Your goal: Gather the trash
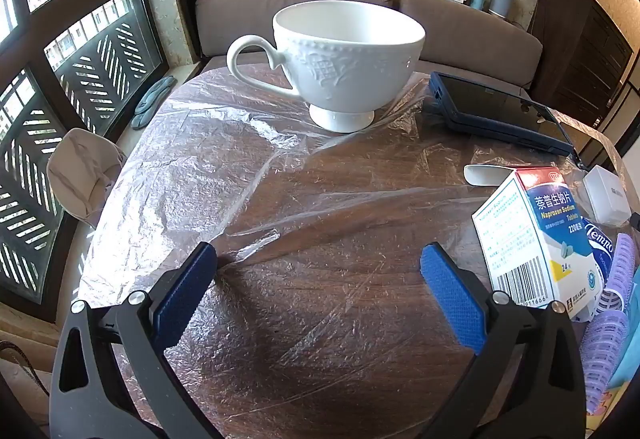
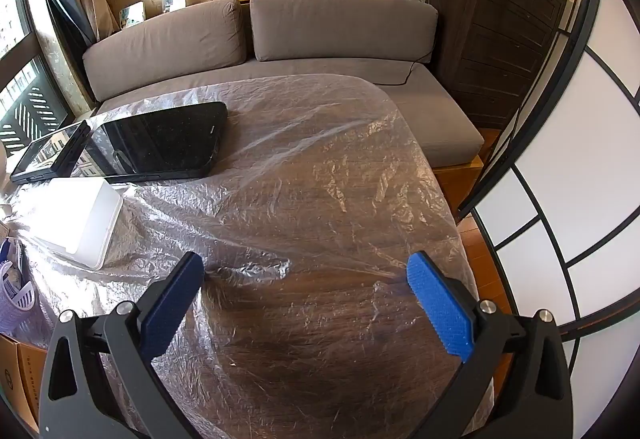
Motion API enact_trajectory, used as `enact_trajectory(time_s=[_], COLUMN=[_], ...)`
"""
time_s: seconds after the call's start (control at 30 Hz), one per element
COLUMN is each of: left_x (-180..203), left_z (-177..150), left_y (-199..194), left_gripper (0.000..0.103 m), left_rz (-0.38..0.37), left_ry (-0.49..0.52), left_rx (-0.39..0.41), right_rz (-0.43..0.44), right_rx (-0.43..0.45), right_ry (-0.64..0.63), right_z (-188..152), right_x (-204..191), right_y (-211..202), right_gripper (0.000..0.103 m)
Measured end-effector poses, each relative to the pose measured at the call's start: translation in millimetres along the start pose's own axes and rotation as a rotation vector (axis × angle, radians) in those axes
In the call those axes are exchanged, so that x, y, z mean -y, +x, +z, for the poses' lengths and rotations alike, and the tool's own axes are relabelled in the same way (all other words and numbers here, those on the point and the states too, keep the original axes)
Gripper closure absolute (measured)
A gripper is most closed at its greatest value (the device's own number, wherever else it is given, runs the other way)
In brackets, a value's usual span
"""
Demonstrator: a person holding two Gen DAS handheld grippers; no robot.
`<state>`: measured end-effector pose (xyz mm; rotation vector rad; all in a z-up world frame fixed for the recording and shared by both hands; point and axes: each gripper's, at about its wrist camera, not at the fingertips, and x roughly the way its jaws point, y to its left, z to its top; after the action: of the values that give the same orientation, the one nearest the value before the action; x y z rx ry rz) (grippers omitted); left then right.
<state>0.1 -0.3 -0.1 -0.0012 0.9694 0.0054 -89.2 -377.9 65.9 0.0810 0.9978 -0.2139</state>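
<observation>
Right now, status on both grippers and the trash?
Both jaws open, empty. Medicine box right of left gripper, untouched. Cup ahead. Right gripper over bare plastic sheet.

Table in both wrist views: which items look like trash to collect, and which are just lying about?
Likely trash (judgement):
- medicine box
- tissue pack
- used face mask

Just lying about:
- white cup
- tablet
- smaller dark device
- white box
- purple hair rollers
- plastic sheet covering the table

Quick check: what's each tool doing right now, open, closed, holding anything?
Left tool: open, empty, above the plastic-covered table.
Right tool: open, empty, above the same plastic sheet.
</observation>
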Motion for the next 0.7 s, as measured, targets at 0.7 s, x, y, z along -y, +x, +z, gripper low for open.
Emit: enact_trajectory(time_s=[0.7], left_x=[1.3], left_z=[-2.9], left_y=[-5.5], left_gripper=[0.001], left_rz=[-0.021], left_ry=[0.022], left_rx=[0.002], right_rz=[0.020], right_rx=[0.000], right_ry=[-0.031], right_z=[0.1], right_x=[4.4], right_y=[-3.2], right_gripper=[0.004])
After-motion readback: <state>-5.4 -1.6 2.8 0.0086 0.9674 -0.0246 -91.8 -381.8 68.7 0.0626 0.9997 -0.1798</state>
